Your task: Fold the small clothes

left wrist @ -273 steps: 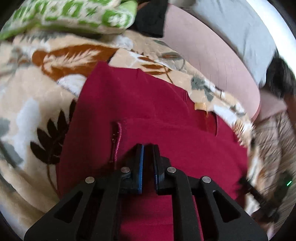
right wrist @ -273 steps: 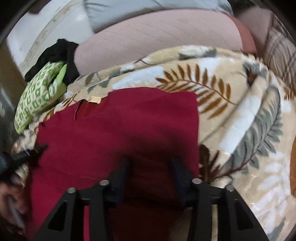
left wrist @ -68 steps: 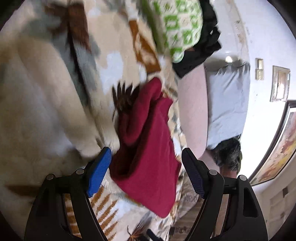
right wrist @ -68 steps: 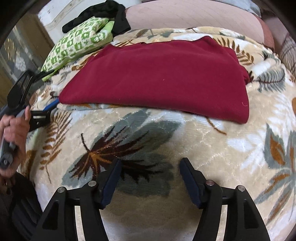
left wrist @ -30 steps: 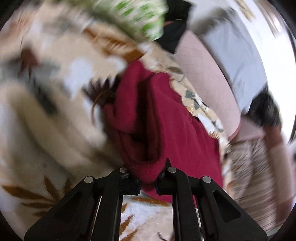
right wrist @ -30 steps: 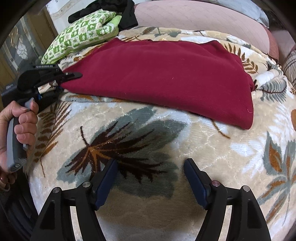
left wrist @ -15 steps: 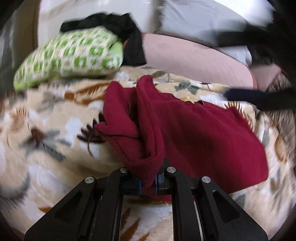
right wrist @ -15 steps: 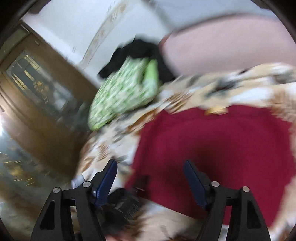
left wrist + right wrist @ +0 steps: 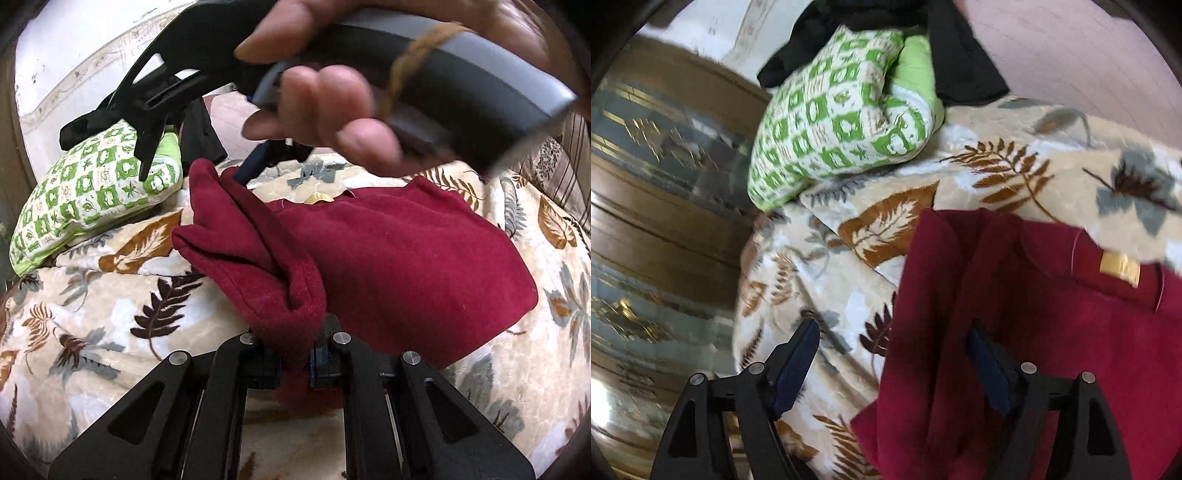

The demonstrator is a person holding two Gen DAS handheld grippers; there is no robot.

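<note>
A dark red garment (image 9: 399, 258) lies on a leaf-patterned blanket (image 9: 85, 314). My left gripper (image 9: 295, 365) is shut on its near left corner, which bunches up in a thick fold. In the left wrist view, a hand holds my right gripper (image 9: 207, 147) over the garment's far left corner. The right wrist view shows the right gripper (image 9: 894, 358) with its jaws opening, the garment's left edge (image 9: 960, 314) lying between them, pads not pressing it. A tan label (image 9: 1119, 269) sits near the neckline.
A green-and-white patterned pillow (image 9: 842, 110) with black cloth (image 9: 960, 62) on it lies at the far left of the bed. A pink cover (image 9: 236, 110) spans the back. A wooden and glass cabinet (image 9: 657, 206) stands left of the bed.
My left gripper has rolled upright with the corner still pinched. The right gripper swung from the near blanket over to the garment's far left corner, and its jaws widened.
</note>
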